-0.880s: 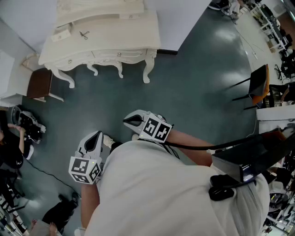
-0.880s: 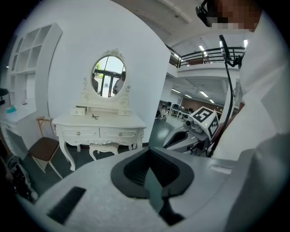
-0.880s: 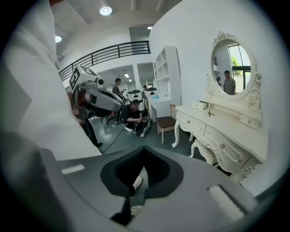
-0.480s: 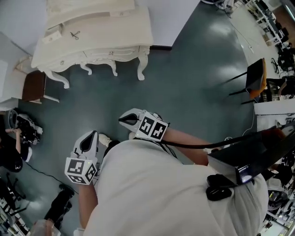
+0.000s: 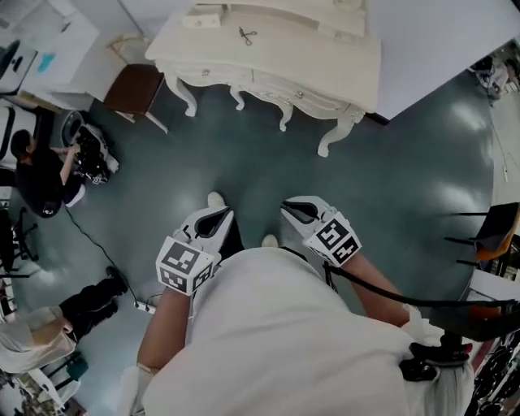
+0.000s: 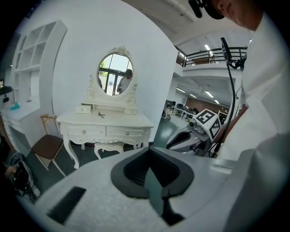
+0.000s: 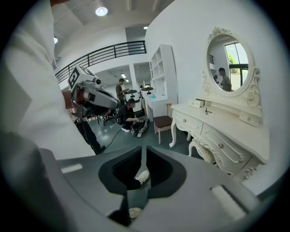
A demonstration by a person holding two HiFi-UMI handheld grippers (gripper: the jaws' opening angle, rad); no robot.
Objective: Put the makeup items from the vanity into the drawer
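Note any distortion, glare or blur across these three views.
Head view: sharp and evenly lit, with pale glare patches on the floor at right. Left gripper view: fisheye with black corners that bends the shelf unit; the vanity stays crisp. Right gripper view: same fisheye; a ceiling lamp blooms at top, and the mirror reflects bright windows.

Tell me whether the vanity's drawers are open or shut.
Shut. In the left gripper view both drawer fronts sit flush with the face of the vanity, none pulled out.

Cream-white counter (image 5: 268,61), dark teal-grey floor (image 5: 244,162), brown chair seat (image 5: 134,88); black-and-white square markers on the white left gripper (image 5: 213,216) and right gripper (image 5: 297,210); white shirt (image 5: 276,341)
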